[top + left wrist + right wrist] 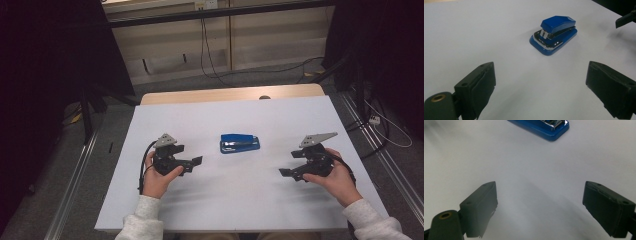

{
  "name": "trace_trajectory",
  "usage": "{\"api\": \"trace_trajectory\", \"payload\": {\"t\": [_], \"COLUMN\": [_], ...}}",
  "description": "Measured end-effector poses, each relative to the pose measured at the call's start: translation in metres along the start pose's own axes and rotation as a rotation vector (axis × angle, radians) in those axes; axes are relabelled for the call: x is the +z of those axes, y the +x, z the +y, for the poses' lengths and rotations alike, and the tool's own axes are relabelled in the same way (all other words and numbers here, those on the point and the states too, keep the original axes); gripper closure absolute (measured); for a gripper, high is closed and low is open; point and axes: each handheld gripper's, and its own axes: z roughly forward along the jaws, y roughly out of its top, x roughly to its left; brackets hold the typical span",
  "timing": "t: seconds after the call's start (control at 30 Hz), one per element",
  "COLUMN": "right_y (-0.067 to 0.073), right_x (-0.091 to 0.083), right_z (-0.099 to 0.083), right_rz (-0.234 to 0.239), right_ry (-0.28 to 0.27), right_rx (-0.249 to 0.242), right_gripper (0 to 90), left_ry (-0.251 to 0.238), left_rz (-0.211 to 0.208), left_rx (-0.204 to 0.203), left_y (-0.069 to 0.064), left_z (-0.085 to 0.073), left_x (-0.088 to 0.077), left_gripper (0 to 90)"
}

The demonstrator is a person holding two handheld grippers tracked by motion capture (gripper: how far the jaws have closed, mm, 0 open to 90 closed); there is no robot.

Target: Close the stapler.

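Gaping wide, the jaws of the left gripper stood well apart with nothing between them, bare white surface showing in the gap. In the left gripper view its two black pads rose from the bottom corners, and the blue stapler lay beyond them, up and a little to the right of the gap, apart from both pads. The stapler's lid was tilted slightly up over a chrome-edged base. The jaws of the right gripper were likewise spread, holding nothing. In the right gripper view the stapler sat at the top edge, only its blue base and a chrome tip visible, well clear of the pads.

From the high view, the stapler rested flat near the middle of the white table, its long side running left to right. The left gripper was held to the stapler's left and slightly nearer the person, its jaws pointing toward the stapler. The right gripper was held to the stapler's right, also slightly nearer the person, its jaws turned inward. Neither touched the stapler. The left hand and the right hand each gripped a tool body, light sleeves entering from the near edge. A grey three-cornered plate topped each gripper. Beyond the stapler, a strip of wooden tabletop showed past the far edge of the white surface.
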Motion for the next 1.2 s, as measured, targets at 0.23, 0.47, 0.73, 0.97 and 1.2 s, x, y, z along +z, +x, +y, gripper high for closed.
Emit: {"api": "trace_trajectory", "payload": {"t": [0.23, 0.47, 0.73, 0.97, 1.2], "right_y": [0.004, 0.006, 0.006, 0.006, 0.007], "right_x": [-0.002, -0.007, -0.011, -0.015, -0.018], "right_z": [-0.004, -0.008, -0.012, -0.015, -0.017], "right_rz": [0.015, 0.015, 0.015, 0.014, 0.013], "right_ry": [0.008, 0.009, 0.008, 0.003, 0.000], "right_rx": [-0.014, -0.013, -0.013, -0.011, -0.010], "right_gripper": [11.9, 11.8, 11.7, 11.6, 11.5], "left_ry": [-0.007, -0.007, 0.001, -0.002, 0.004], "left_rz": [0.004, 0.009, 0.009, 0.006, 0.004], "left_rx": [0.007, 0.013, 0.015, 0.022, 0.026], "left_y": [0.000, -0.001, 0.001, 0.001, 0.002], "left_z": [-0.003, -0.006, -0.015, -0.025, -0.038], "left_x": [-0.006, -0.015, -0.026, -0.039, -0.053], "left_gripper": [9.2, 8.7, 8.7, 8.7, 8.7]}}
